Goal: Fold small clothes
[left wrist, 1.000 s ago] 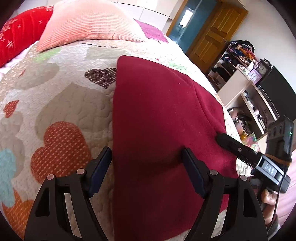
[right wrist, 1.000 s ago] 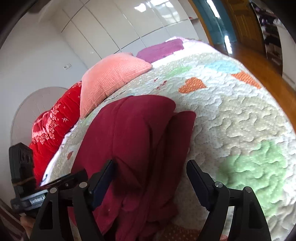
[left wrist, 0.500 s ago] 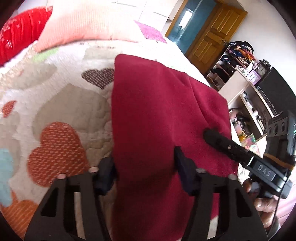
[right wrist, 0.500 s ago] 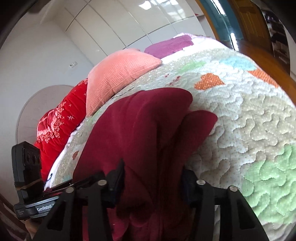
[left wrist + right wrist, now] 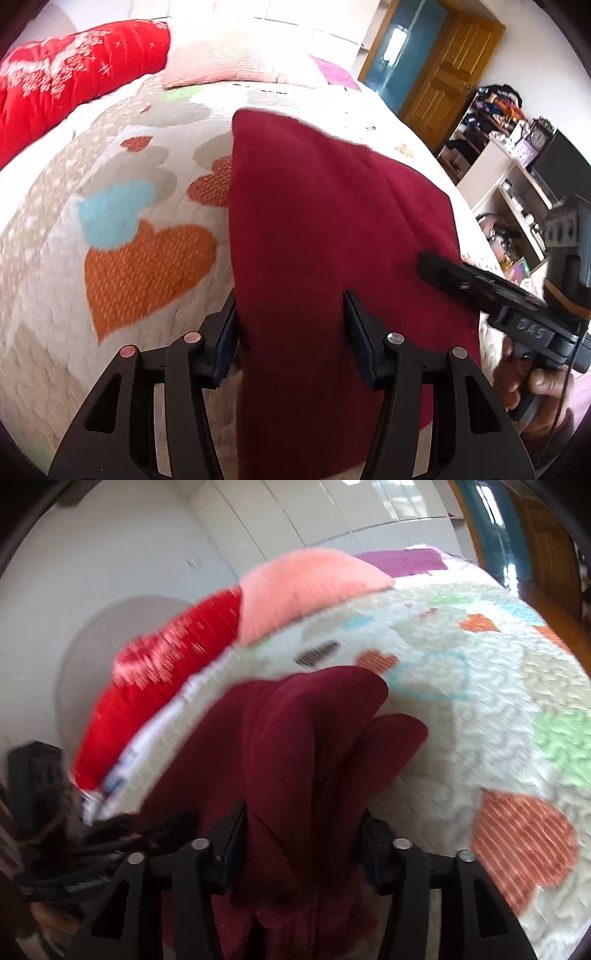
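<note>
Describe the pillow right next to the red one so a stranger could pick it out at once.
Start with the bed under the heart-patterned quilt and look to its head end, against the white wall. There a long red pillow lies beside a squarer salmon-pink pillow. The pink one is plain, finely ribbed and paler, with no white pattern, and a purple cloth lies just past it.

Matt maroon knit garment on a puckered quilted bedspread; glossy wooden door.
</note>
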A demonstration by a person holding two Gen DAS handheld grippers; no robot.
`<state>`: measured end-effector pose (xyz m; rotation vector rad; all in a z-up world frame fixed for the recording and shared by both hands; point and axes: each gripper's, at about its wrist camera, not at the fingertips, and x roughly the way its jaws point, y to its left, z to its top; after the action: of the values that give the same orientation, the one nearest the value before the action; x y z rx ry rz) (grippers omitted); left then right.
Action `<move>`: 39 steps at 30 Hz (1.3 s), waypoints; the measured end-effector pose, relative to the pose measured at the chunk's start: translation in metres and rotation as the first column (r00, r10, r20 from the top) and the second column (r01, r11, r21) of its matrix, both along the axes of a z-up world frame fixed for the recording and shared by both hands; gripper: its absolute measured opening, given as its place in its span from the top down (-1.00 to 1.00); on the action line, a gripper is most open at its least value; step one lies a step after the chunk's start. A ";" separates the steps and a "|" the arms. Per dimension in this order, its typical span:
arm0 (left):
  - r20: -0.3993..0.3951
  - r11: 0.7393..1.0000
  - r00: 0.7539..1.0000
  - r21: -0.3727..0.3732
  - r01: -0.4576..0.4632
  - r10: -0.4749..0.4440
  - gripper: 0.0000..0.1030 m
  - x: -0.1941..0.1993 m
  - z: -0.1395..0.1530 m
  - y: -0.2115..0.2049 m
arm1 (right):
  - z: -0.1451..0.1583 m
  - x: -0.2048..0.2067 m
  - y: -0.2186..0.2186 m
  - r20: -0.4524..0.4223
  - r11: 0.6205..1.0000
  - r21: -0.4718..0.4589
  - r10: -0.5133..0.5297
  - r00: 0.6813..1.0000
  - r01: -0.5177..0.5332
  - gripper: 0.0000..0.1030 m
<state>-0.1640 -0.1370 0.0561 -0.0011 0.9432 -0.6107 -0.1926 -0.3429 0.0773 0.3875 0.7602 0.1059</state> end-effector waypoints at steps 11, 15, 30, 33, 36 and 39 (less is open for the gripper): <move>0.141 0.990 0.988 0.114 -0.081 0.065 -0.05 -0.018 0.017 0.003 | 0.058 -0.024 0.042 0.111 0.983 -0.181 0.062 0.992 -0.041 0.29; 0.134 0.988 0.990 0.139 -0.067 0.048 -0.12 -0.024 0.007 0.000 | 0.013 -0.005 0.042 -0.043 0.963 -0.266 0.018 0.999 -0.029 0.35; 0.166 0.983 0.983 0.150 -0.105 0.080 -0.12 -0.028 0.014 0.000 | 0.037 -0.056 0.059 0.048 0.961 -0.277 0.027 0.998 -0.013 0.31; 0.170 0.983 0.982 0.147 -0.112 0.086 -0.12 -0.029 0.015 0.001 | 0.015 -0.049 0.063 -0.023 0.948 -0.317 0.014 1.000 -0.020 0.31; 0.180 0.982 0.979 0.144 -0.120 0.093 -0.12 -0.031 0.019 0.003 | 0.001 -0.046 0.060 -0.057 0.954 -0.300 -0.003 0.998 -0.015 0.31; 0.192 0.982 0.975 0.130 -0.139 0.112 -0.12 -0.033 0.025 0.008 | 0.014 -0.051 0.061 -0.039 0.957 -0.290 0.007 0.999 -0.018 0.31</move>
<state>-0.1967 -0.1286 0.0807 0.1212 0.7984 -0.4172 -0.2432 -0.2816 0.0910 0.1046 0.8021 -0.0023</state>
